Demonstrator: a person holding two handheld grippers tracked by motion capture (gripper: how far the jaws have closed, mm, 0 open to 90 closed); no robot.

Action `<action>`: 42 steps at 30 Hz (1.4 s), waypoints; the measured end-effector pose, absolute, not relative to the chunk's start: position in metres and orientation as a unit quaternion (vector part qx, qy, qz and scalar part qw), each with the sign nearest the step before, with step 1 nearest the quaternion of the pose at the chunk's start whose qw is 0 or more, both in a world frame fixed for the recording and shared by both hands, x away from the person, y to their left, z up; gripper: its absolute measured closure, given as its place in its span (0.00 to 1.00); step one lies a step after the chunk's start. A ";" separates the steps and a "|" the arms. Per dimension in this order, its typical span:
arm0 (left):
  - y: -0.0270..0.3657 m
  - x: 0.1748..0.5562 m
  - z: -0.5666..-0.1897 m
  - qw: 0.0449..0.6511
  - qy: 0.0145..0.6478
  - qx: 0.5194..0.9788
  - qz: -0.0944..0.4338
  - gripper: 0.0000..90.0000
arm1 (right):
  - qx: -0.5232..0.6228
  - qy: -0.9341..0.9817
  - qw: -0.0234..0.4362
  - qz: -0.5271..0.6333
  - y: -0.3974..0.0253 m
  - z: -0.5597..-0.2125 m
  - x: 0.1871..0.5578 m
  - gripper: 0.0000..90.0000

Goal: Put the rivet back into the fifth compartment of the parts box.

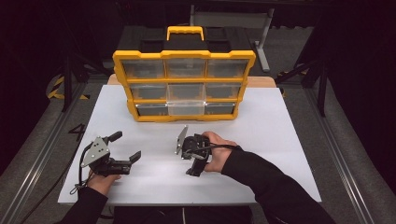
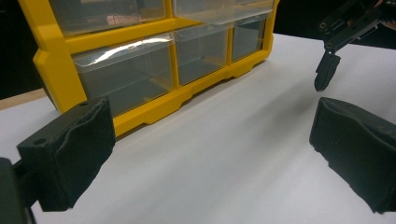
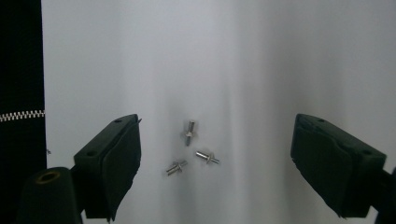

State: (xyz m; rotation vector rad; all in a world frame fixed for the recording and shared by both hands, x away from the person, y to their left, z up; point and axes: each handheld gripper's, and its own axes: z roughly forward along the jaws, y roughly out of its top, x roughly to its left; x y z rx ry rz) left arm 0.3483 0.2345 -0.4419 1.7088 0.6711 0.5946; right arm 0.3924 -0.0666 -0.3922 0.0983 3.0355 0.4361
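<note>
Three small silver screws point(image 3: 189, 132) lie close together on the white table point(image 3: 261, 70), between the wide-apart jaws of my right gripper point(image 3: 217, 140). That gripper points down at them, open and holding nothing. In the high view a hand holds the right gripper point(image 1: 191, 161) over the table's middle, in front of the yellow drawer organizer point(image 1: 184, 55). My left gripper point(image 1: 125, 145) hovers low at the front left, open and empty. Its pads point(image 2: 70, 154) frame bare table, with the organizer point(image 2: 53, 70) ahead to the left and the right gripper point(image 2: 325, 74) at the upper right.
The organizer stands upright at the table's back centre, with three rows of clear drawers and a carry handle point(image 1: 185, 31). Its bottom middle drawer point(image 1: 186, 108) looks pulled slightly forward. A zipper strip point(image 3: 21, 115) shows past the table's edge.
</note>
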 end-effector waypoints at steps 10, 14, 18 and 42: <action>0.235 0.349 -0.442 0.570 0.296 0.723 0.253 0.00 | 0.019 0.992 0.030 0.117 -0.060 -0.411 0.391 0.34; 0.236 0.349 -0.442 0.570 0.305 0.718 0.258 0.00 | 0.018 0.994 0.026 0.105 -0.056 -0.417 0.389 0.45; 0.236 0.349 -0.442 0.572 0.302 0.719 0.255 0.00 | 0.016 0.994 0.022 0.102 -0.054 -0.419 0.389 0.57; 0.236 0.348 -0.442 0.575 0.297 0.721 0.249 0.00 | 0.025 0.994 -0.003 0.111 -0.048 -0.391 0.394 0.92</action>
